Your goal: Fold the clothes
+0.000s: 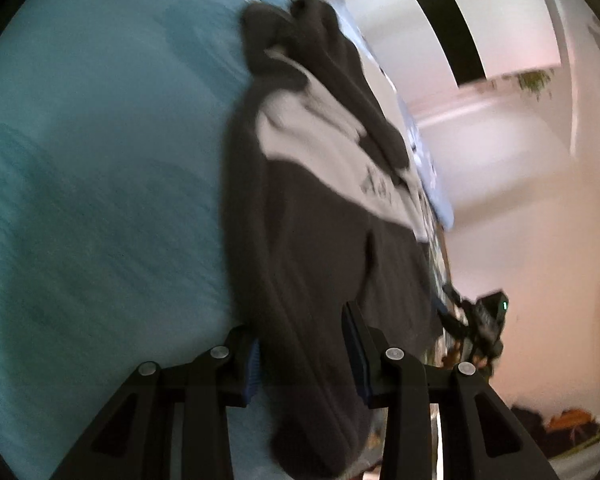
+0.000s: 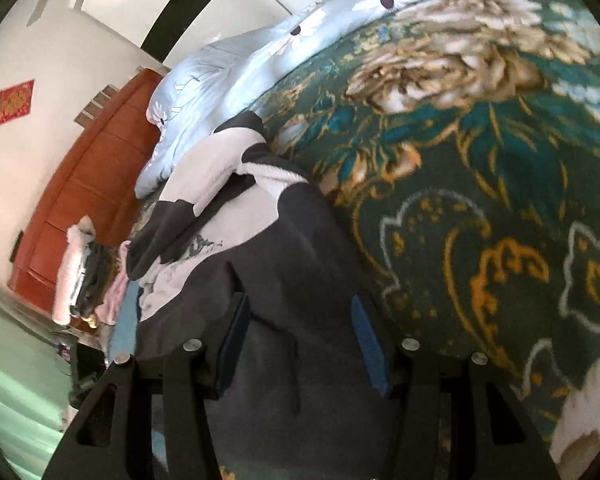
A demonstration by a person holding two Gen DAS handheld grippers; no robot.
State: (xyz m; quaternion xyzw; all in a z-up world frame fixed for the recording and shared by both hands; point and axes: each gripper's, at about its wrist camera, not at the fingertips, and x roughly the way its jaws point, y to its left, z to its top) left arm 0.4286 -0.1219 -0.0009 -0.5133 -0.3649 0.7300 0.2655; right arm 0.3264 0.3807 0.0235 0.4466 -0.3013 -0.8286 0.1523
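Left gripper [image 1: 306, 354] has its jaws apart, dark grey fabric of the sweatshirt [image 1: 300, 208] running between the blue pads but not clearly pinched; the frame is motion-blurred, so contact is hard to call. Right gripper [image 2: 300, 340] also has its jaws apart, straddling a raised fold of the same garment, the pads not visibly pressing on it. The sweatshirt lies stretched lengthwise on the bed, between the teal sheet [image 1: 100, 160] on one side and the green floral blanket [image 2: 480, 220] on the other, grey body near the grippers, white chest panel with a small dark print farther out, sleeves bunched at the far end. Likely step: taking hold of the near hem to start a fold. To do it well, both grippers should close on one matching layer at either corner, lift together and keep the edge taut so the thick cloth does not sag or twist. Fabric looks like soft, heavy fleece knit, limp, creasing in rounded ridges. Blanket is plush with gold and cream flowers. Beyond: a pale blue daisy-print quilt [image 2: 228, 76] and a small clothes pile [image 2: 88, 276] near a wooden door [image 2: 88, 184].
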